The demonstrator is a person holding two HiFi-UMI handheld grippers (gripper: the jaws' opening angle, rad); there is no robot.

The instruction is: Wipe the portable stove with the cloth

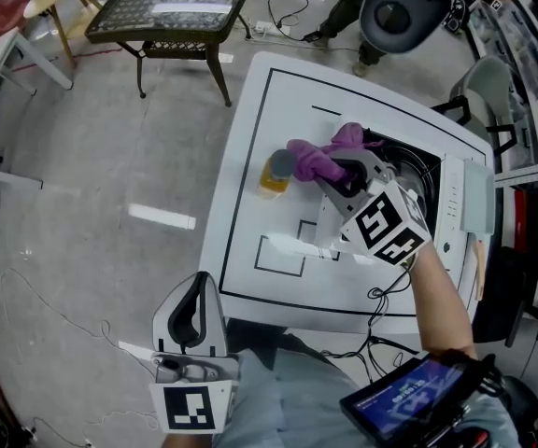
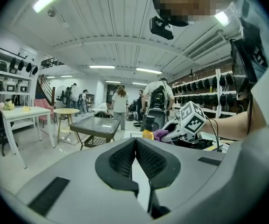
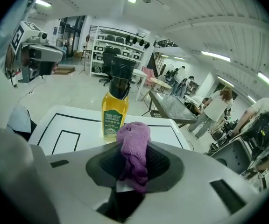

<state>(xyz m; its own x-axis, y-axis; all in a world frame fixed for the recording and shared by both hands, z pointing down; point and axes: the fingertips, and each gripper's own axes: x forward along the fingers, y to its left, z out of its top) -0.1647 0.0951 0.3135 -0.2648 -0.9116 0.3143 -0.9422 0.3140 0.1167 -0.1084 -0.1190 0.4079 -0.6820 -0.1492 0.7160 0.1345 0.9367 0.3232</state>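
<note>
My right gripper [image 1: 341,170] is shut on a purple cloth [image 1: 318,155], which bunches between its jaws [image 3: 133,164] and hangs out in front, the cloth [image 3: 134,141] filling the gap. It hovers at the left edge of the portable stove [image 1: 417,177], whose black burner is partly hidden behind the gripper and its marker cube. A yellow oil bottle [image 1: 276,173] with a dark cap stands on the white table [image 1: 250,222] just left of the cloth, close ahead in the right gripper view [image 3: 113,112]. My left gripper [image 1: 200,286] is held off the table's near edge, jaws [image 2: 135,143] shut and empty.
Black lines mark rectangles on the table [image 3: 60,134]. A dark glass-topped side table [image 1: 171,7] stands on the floor beyond. A tablet [image 1: 409,398] and cables hang by the person's right arm. Shelving [image 1: 530,110] runs along the right; several people [image 2: 119,107] stand far off.
</note>
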